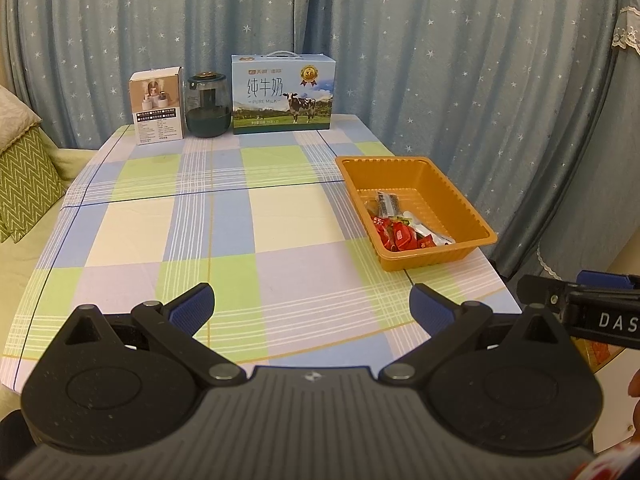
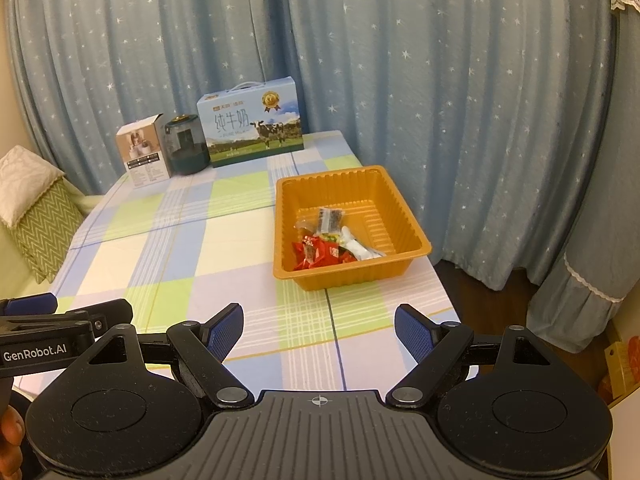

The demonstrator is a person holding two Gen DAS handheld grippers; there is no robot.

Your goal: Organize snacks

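The left gripper (image 1: 312, 308) hangs over the near edge of the table with its blue-padded fingers spread wide and nothing between them. The right gripper (image 2: 319, 332) stands just beside it, its jaws equally far apart and empty, touching nothing.

The snacks (image 2: 328, 246) lie inside an orange plastic tray (image 2: 404, 216) at the right side of the checked tablecloth (image 1: 168, 220): red wrappers at the front, a dark packet behind them and a white packet to the right, all bunched toward the tray's near corner. The tray sits ahead of both grippers, with bare cloth in between.

At the far edge stand a small white product box (image 1: 157, 106), a dark glass jar (image 1: 207, 106) touching or nearly touching it, and a blue milk carton case (image 1: 283, 94) with a cow printed on it. Star-patterned blue curtains (image 1: 440, 60) hang behind. A green zigzag cushion (image 1: 24, 184) sits left of the table.
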